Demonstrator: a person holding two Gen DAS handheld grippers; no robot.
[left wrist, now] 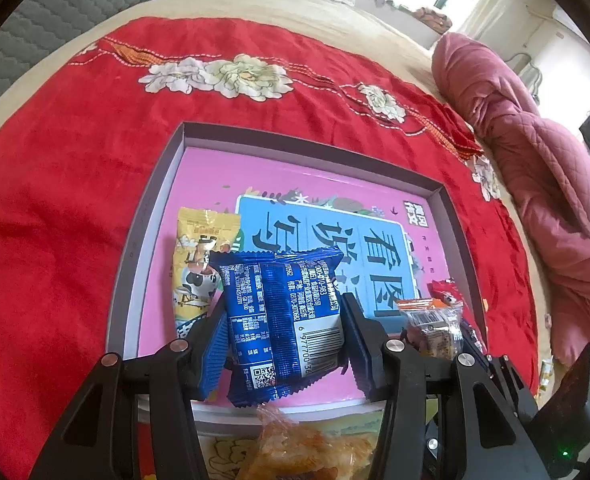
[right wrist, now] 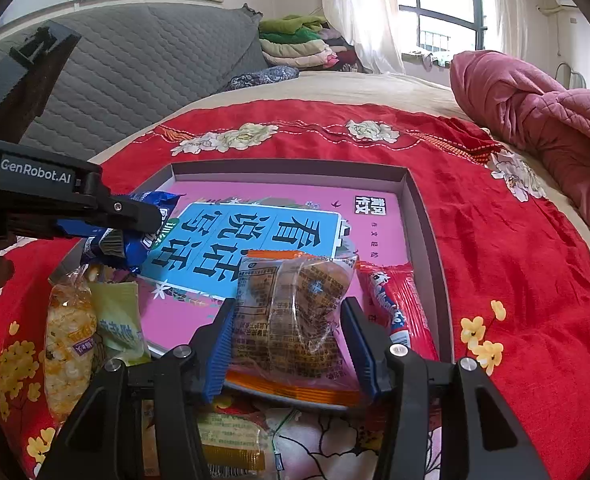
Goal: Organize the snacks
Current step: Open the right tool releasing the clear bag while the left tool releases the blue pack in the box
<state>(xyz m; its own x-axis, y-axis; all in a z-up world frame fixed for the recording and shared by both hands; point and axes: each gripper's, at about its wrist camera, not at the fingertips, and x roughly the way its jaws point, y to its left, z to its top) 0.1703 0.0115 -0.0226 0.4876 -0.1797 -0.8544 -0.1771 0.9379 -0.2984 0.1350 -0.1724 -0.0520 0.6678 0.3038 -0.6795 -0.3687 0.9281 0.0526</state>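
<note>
Red floral blanket (left wrist: 75,168) on bed w/ pink quilt (right wrist: 543,120), folded clothes (right wrist: 299,40).

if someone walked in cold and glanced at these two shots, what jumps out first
Probably the blue snack packet clamped in the left gripper, held over the pink-bottomed box with big Chinese characters. Next, the clear-wrapped cake gripped by the right gripper over the box's near edge. All around lies the bright red floral blanket, with a yellow cow-print packet already in the box at its left side.
</note>
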